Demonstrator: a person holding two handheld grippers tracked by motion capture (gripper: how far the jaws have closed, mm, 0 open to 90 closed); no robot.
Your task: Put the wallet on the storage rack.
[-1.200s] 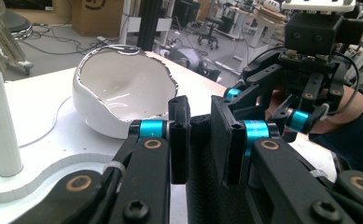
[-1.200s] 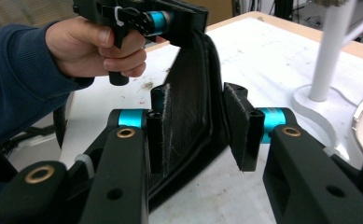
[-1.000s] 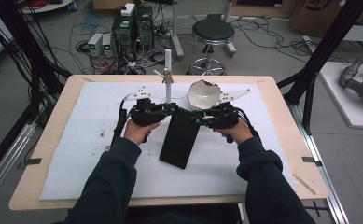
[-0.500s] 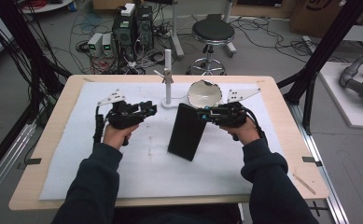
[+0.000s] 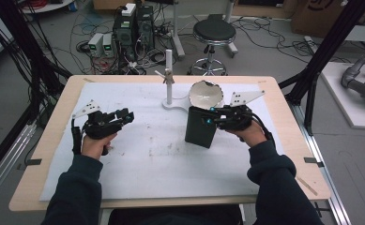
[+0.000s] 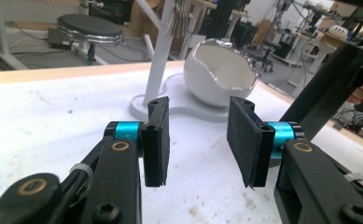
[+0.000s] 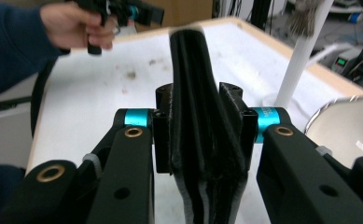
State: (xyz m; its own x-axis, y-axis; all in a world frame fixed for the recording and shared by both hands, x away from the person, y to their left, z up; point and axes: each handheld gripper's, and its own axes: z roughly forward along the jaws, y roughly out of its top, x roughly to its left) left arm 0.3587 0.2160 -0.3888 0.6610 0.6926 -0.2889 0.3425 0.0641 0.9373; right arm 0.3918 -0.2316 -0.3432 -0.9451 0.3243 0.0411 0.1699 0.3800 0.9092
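A black folded case [image 5: 200, 129] stands upright on the white table cover [image 5: 147, 164], right of centre. My right gripper [image 5: 211, 118] is shut on its upper edge. In the right gripper view the case [image 7: 191, 65] fills the gap of the right gripper [image 7: 200, 128], with both pads pressed against it. My left gripper [image 5: 126, 116] is held at the left of the table, open, well apart from the case. Nothing lies between its pads [image 6: 157, 140] in the left gripper view, where the left gripper [image 6: 198, 140] faces the bowl and the case [image 6: 326, 88] shows at the right edge.
A white broken-rimmed bowl [image 5: 207, 95] sits just behind the case, on the base of a white post stand [image 5: 169, 79] at the table's far middle. A stool [image 5: 213, 33] and computer gear [image 5: 133, 26] stand on the floor beyond the table.
The left gripper has let go of the case and drawn away to the left. The right gripper has tipped the case from lying flat to standing upright and shifted it right.
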